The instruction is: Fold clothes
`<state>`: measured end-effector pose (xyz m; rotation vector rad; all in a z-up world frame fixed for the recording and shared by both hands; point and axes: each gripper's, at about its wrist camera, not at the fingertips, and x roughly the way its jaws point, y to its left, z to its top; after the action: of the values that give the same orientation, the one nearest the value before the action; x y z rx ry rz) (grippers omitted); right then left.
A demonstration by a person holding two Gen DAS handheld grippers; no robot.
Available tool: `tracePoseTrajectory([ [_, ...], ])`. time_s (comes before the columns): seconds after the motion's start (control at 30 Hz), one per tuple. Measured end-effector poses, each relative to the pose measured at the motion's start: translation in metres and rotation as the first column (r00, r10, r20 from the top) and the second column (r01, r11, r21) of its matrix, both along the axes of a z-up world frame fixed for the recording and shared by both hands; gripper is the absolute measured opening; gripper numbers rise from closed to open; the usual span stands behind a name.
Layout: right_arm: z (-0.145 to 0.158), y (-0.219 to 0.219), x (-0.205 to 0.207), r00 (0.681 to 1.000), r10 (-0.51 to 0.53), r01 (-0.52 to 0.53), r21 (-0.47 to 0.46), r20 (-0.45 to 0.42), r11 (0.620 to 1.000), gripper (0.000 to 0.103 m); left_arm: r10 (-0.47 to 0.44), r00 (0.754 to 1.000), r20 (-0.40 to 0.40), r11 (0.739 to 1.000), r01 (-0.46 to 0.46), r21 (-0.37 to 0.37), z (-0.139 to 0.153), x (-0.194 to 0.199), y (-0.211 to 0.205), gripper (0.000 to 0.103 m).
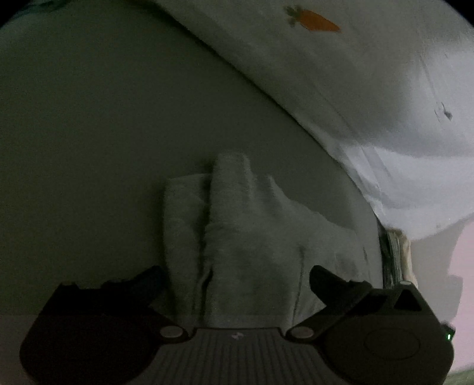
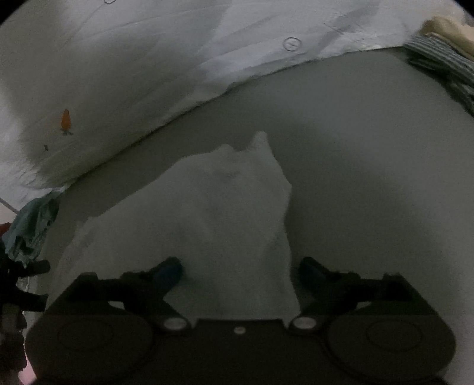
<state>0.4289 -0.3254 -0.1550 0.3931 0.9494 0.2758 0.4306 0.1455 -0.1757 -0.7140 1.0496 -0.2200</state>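
A pale fuzzy garment (image 1: 237,225) lies bunched in folds on the grey bed surface (image 1: 89,133). My left gripper (image 1: 235,274) hovers just above its near end, jaws spread wide, with the cloth showing between the fingers but not pinched. In the right wrist view the same pale garment (image 2: 225,213) rises to a point ahead. My right gripper (image 2: 241,268) stands open over its near edge, and nothing is pressed between its pads. The scene is dim.
A white quilt (image 1: 340,88) with a carrot print (image 1: 314,19) lies along the far side; the same quilt (image 2: 133,74) shows in the right view. A striped folded stack (image 2: 444,65) sits at the far right, and a teal cloth (image 2: 32,228) hangs at the left.
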Motion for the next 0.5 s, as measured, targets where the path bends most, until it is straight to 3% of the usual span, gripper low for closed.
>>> tracePoseTrajectory([
  [0.27,-0.002,0.021,0.007,0.999,0.048,-0.050,0.090,0.015,0.995,0.098,-0.044,0.995,0.092,0.998,0.047,-0.035,-0.005,0.002,-0.028,0.103],
  [0.4,-0.002,0.024,0.004,0.997,0.073,-0.067,0.171,-0.027,0.983,0.097,-0.031,0.995,0.096,0.999,0.031,0.007,-0.002,0.004,-0.048,0.102],
  [0.5,0.003,0.035,0.000,0.993,0.107,-0.097,0.168,-0.053,0.981,0.092,-0.061,0.993,0.100,0.996,0.066,-0.053,-0.002,0.005,-0.055,0.102],
])
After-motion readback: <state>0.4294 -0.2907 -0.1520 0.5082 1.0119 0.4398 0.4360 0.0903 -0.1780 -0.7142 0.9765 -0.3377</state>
